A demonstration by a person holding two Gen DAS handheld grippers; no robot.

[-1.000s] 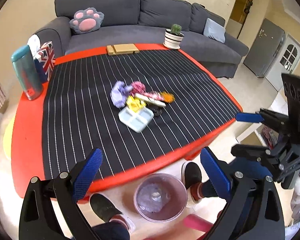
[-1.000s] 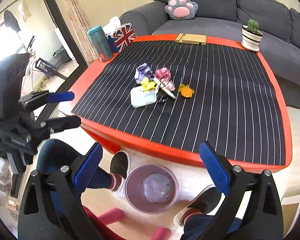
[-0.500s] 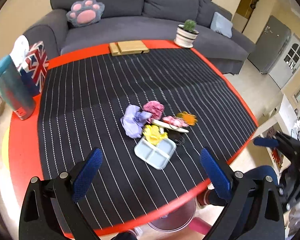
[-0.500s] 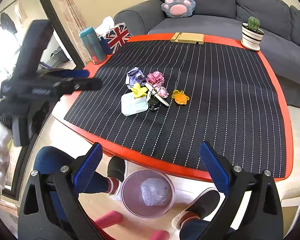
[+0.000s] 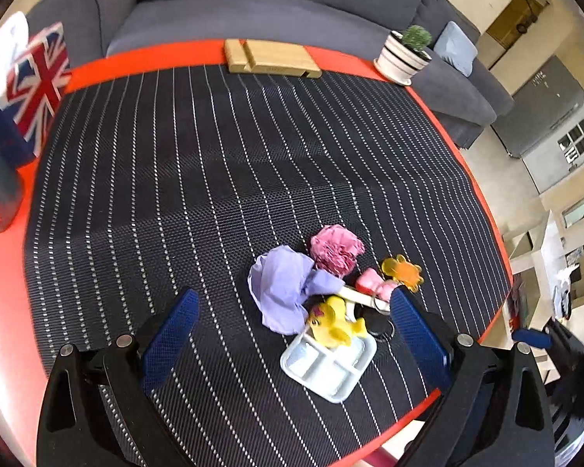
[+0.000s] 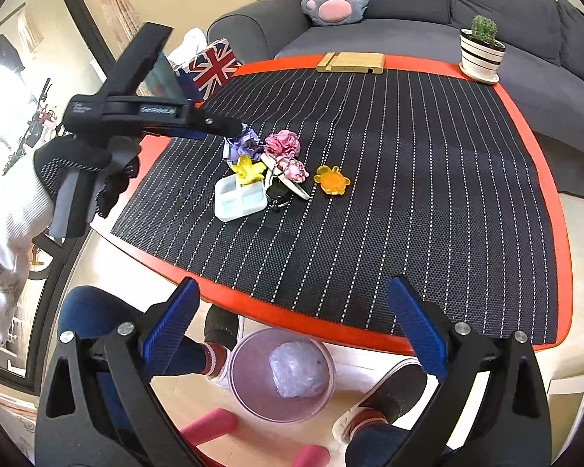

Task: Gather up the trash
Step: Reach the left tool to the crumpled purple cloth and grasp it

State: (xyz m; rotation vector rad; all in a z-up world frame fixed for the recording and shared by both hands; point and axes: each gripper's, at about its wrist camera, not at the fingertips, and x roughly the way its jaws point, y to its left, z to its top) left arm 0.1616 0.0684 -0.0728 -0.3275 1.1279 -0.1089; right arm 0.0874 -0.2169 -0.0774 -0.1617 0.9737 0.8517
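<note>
Over the purple paper wad [image 5: 282, 290] hangs the left gripper [image 5: 292, 317], jaws apart.

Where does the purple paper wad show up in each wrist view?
Left wrist: purple wad lower centre, between the open tongs, left of the pink wad.
Right wrist: purple wad upper left of centre, at the left tongs' tip.
Shared landmark: white tray, nearer than the wad.

Both wrist views — shared table [image 5: 97, 70] clutter
</note>
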